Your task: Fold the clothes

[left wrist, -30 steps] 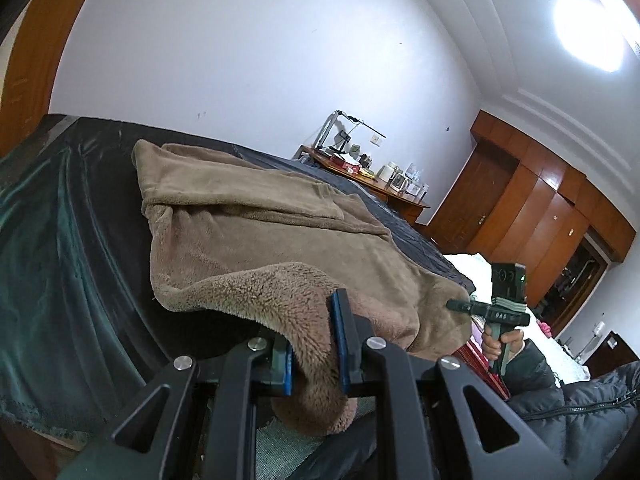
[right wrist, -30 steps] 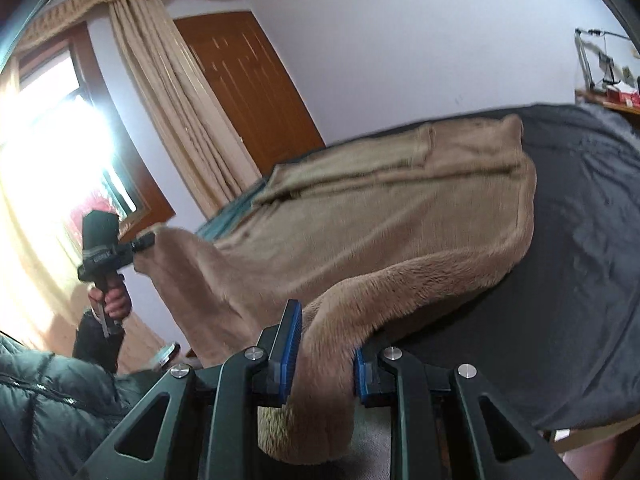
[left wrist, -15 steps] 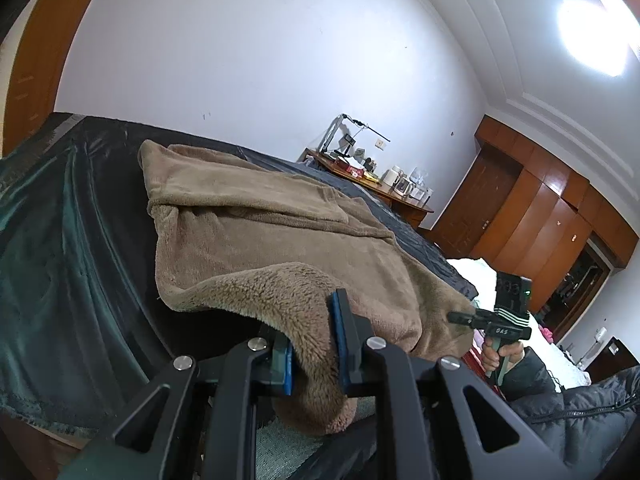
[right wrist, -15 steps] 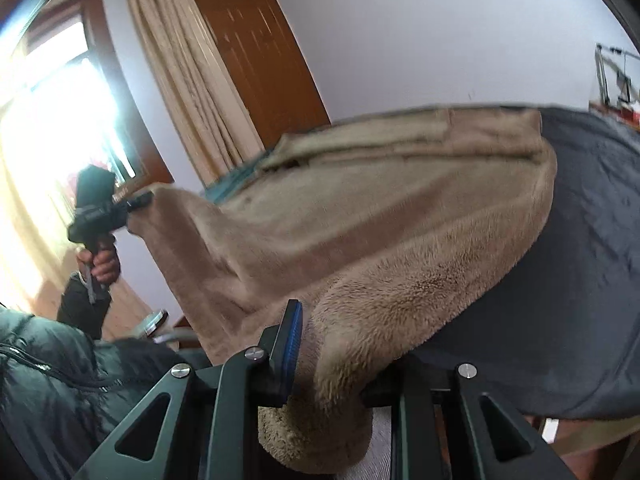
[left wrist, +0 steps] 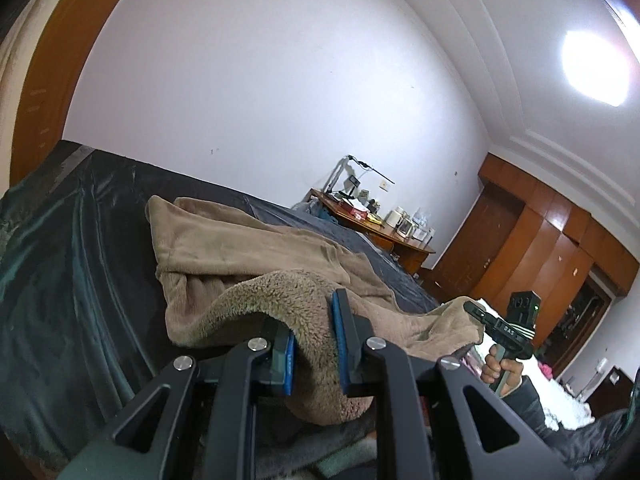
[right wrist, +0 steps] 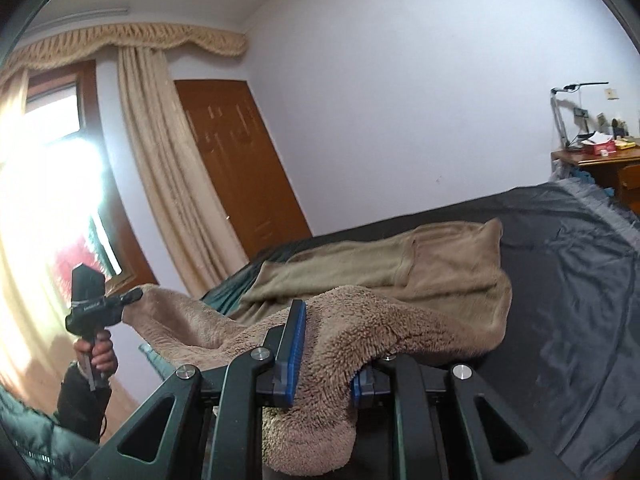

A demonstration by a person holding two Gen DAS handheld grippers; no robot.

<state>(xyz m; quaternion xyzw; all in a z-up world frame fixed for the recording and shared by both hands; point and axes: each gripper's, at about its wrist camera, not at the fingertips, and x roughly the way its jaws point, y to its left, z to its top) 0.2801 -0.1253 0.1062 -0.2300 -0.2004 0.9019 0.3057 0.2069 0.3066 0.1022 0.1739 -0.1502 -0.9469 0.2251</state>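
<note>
Fleece garment [left wrist: 248, 256], tan, lies across the dark bed cover [left wrist: 80, 280], its near edge raised. I hold my left gripper [left wrist: 314, 340] clamped on one corner while my right gripper [right wrist: 326, 354], jaws closing, pinches the other, so the hem hangs level for folding over.

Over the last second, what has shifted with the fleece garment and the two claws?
Both claws have lifted the near hem of the fleece garment off the dark bedcover, so it now arches between them. The left claw stays clamped on one corner; the right claw is closing tighter on the other, fleece between its pads. The garment's far end still lies on the bed.
</note>
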